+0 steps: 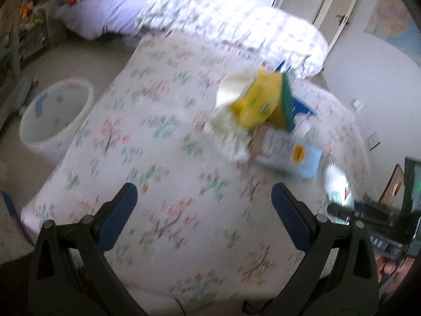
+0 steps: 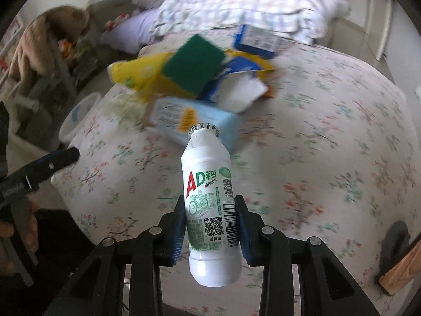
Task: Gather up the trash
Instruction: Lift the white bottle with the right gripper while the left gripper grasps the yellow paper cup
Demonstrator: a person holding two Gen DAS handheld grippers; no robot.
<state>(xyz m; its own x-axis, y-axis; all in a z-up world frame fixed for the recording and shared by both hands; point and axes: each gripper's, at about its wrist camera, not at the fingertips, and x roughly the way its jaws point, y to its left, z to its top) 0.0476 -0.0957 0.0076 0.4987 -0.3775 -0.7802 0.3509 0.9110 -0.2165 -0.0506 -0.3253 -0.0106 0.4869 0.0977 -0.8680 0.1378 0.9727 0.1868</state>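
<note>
The right gripper [image 2: 210, 223] is clamping a white bottle [image 2: 209, 205] across its lower body, its 2 blue pads pressed on either side – the long axis is running straight out along the fingers, foil-capped neck pointing far toward the pile [image 2: 200, 79]. The bottle is hanging above the near part of the bed [image 2: 329, 144], touching nothing else.

The left gripper [image 1: 204, 210] is hovering with jaws spread wide and nothing between them, over the near edge of the floral cover.

The bin [image 1: 55, 115] (white, round, standing on the floor) is sitting just beside the bed's left edge. In the right wrist view only a sliver of its rim is showing, far left of the bottle. So the held bottle is needing a sweep leftward across the bed, past the left gripper, then a tilt neck-down over the opening.

The rest of the trash – a yellow bag [image 1: 252, 105], a green sponge [image 1: 286, 100], a pale blue pack [image 1: 292, 155] and other scraps – is heaped mid-bed, far and slightly right of the open left jaws. The left gripper is nearer the bin, the right one nearer the pile, judging by both views.
</note>
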